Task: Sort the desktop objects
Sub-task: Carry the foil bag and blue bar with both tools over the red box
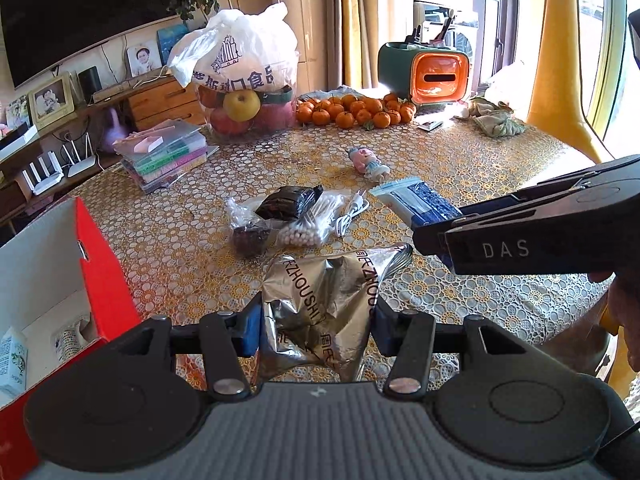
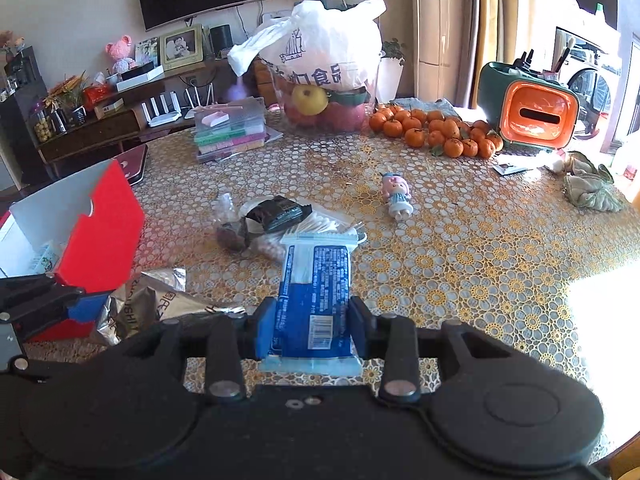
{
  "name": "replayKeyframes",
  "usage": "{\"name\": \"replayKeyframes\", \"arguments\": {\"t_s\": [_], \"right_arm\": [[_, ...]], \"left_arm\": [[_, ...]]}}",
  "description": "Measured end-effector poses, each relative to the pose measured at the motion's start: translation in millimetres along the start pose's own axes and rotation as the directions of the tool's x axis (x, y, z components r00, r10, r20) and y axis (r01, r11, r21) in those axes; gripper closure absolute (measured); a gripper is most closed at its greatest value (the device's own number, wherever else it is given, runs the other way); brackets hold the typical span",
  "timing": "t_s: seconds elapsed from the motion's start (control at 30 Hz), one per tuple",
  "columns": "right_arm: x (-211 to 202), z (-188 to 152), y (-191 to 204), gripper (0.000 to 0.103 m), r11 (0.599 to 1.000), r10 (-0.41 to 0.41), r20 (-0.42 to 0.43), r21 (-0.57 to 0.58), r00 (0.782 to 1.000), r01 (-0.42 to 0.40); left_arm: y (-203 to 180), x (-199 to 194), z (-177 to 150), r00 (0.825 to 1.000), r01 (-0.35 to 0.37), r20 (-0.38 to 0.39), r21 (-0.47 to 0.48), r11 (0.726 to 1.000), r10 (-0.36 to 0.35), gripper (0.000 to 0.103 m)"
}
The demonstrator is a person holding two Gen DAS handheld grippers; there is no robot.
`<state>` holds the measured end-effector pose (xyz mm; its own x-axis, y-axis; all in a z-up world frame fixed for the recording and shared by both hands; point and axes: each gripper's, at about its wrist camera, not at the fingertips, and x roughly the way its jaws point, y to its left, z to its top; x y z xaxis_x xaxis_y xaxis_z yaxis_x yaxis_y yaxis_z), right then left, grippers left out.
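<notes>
The left tool point(image 1: 318, 330) is clamping a crumpled silver foil bag point(image 1: 324, 300) while, to its right, the right tool point(image 2: 310, 320) is gripping a blue packet point(image 2: 314, 284) above the desk point(image 2: 480, 248).

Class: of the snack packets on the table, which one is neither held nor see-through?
The black packet, lying on the cotton swabs; the silver packet and blue packet are gripped.

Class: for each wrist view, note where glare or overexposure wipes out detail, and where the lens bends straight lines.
Left wrist view: sun flares off the tissue box; the TV edge bows. Right wrist view: the tablecloth is blown white at right; the curtain leans.
</notes>
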<state>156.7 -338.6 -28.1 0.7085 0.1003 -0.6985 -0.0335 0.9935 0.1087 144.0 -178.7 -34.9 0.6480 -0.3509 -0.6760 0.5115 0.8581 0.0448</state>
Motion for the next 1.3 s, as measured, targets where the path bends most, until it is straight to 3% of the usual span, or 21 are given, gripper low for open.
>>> {"name": "replayKeyframes", "arguments": {"t_s": [0.1, 0.37, 0.9, 1.3], "right_arm": [[-12.3, -0.6, 9.1, 0.065, 1.0, 0.02, 0.012, -0.017, 1.0, -0.02], [-40.6, 3.3, 33.4, 0.065, 0.996, 0.057, 0.054, -0.066, 0.997, -0.054], [-75.3, 10.4, 86.3, 0.065, 0.982, 0.151, 0.086, -0.129, 0.985, -0.139], [-74.5, 19.3, 135.4, 0.065, 0.954, 0.243, 0.074, -0.198, 0.967, -0.224]], "left_arm": [[4.9, -13.2, -1.1, 1.0, 0.015, 0.01, -0.022, 1.0, -0.015, 0.052], [17.5, -50.9, -3.9, 0.999, -0.018, 0.05, -0.029, 0.999, 0.02, 0.052], [58.5, -110.9, -15.7, 0.994, -0.089, 0.06, -0.073, 0.993, 0.093, 0.052], [107.6, -143.4, -36.9, 0.986, -0.14, 0.064, -0.155, 0.978, 0.151, 0.052]]}}
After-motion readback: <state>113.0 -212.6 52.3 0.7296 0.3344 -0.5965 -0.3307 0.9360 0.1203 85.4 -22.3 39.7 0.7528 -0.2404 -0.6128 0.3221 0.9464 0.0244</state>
